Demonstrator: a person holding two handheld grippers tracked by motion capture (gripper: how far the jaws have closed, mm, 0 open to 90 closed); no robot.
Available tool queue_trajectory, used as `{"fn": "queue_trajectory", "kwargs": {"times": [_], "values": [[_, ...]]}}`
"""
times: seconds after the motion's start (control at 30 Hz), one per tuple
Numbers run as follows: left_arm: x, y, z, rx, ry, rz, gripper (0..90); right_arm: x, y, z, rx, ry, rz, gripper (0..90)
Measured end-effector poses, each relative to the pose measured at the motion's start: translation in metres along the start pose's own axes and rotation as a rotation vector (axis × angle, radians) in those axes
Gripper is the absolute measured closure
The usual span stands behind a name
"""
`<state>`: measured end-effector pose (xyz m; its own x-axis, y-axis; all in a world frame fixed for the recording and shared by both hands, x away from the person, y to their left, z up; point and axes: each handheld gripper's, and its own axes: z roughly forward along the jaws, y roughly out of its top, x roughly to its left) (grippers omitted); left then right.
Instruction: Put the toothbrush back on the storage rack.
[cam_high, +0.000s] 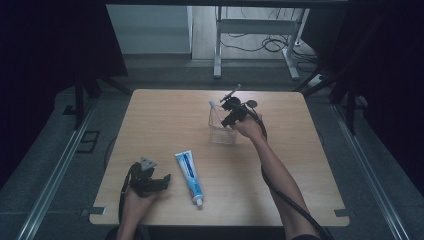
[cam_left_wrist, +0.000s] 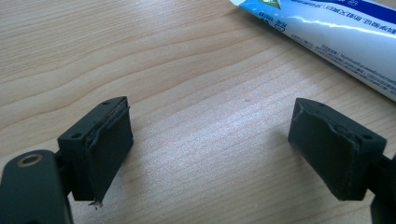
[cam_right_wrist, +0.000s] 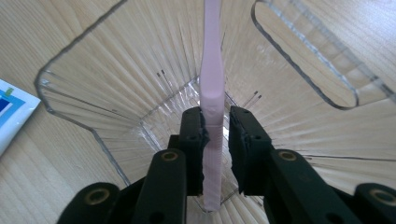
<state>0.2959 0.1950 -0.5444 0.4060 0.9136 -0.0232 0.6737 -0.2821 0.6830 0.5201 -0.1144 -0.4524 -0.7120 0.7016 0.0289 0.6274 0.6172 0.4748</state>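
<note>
A pink toothbrush (cam_right_wrist: 212, 70) stands in a clear plastic cup (cam_right_wrist: 70, 60) on the wooden table (cam_high: 165, 115); its head (cam_high: 212, 104) pokes above the cup (cam_high: 222, 131). My right gripper (cam_high: 231, 117) reaches down into the cup. The handle runs between its jaws (cam_right_wrist: 215, 114), with a thin gap at the right pad, so they stand slightly open. A blue and white toothpaste tube (cam_high: 190, 177) lies flat near the front. My left gripper (cam_high: 162, 181) rests just left of it, open and empty (cam_left_wrist: 210, 140), with the tube (cam_left_wrist: 336, 37) beyond its right jaw.
The cup has a second, narrower compartment (cam_right_wrist: 303, 56) beside the one holding the toothbrush. A black cable (cam_high: 285, 197) trails along the right forearm. Bare table surface spreads between the cup and the tube. A metal desk frame (cam_high: 255, 35) stands on the floor beyond the table.
</note>
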Motion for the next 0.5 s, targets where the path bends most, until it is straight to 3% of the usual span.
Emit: {"fn": "queue_trajectory", "kwargs": {"times": [0.5], "values": [[0.0, 0.0, 0.0, 0.001, 0.0, 0.0, 13.6, 0.004, -0.009, -0.031, -0.096, 0.014, -0.013, 53.0]]}}
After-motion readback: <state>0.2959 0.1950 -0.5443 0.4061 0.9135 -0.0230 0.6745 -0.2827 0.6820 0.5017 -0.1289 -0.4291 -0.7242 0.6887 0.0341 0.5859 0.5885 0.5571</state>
